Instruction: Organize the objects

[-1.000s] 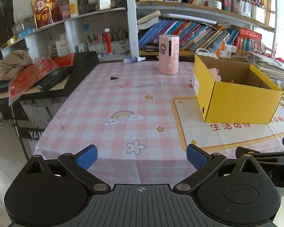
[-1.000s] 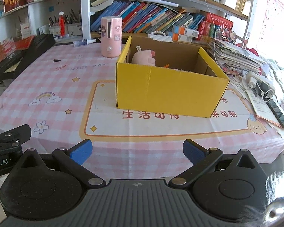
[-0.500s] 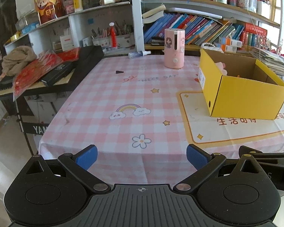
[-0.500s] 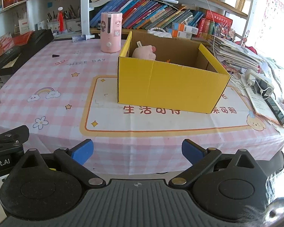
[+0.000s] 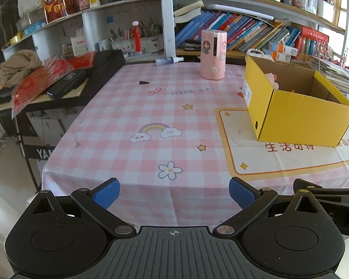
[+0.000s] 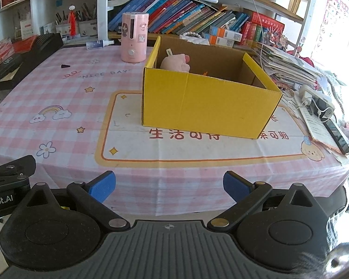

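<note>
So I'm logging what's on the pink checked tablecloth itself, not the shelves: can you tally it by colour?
Yellow: 1, open cardboard box
Pink: 1, cylindrical dispenser
Clear: 1, small spray bottle lying down
Black: 1, tiny wedge-shaped piece
Total: 4

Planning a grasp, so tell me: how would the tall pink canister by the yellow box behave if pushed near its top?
The pink canister stands upright, tall and narrow-based, so it would probably tip rather than slide. Its smooth, rounded wall looks slippery, and once on its side it would likely roll.
</note>
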Demonstrator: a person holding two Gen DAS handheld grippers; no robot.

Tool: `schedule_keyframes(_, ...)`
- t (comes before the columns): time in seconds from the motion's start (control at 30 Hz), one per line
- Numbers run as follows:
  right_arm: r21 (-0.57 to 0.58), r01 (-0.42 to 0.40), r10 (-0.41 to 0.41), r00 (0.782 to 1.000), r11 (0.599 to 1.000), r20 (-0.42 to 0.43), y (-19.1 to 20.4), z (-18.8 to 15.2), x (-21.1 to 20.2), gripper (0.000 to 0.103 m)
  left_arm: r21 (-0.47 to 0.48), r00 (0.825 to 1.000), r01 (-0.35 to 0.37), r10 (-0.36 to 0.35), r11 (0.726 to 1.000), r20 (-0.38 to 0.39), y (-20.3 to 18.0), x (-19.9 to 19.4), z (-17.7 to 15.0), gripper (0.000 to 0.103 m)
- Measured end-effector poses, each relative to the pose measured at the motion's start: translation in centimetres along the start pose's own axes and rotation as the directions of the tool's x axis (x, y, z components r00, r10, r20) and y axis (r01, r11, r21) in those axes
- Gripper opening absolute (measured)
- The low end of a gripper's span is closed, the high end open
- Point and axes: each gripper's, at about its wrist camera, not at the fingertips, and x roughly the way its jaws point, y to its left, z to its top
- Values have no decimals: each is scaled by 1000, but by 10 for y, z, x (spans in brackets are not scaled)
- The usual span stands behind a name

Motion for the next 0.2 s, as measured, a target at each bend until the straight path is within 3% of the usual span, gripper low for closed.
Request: schedule_keyframes(0.2,9,-7,7,1000,1000,-12,-4,4,5,100,-1,1000,12,-12,1000,3,-3,4,5,102)
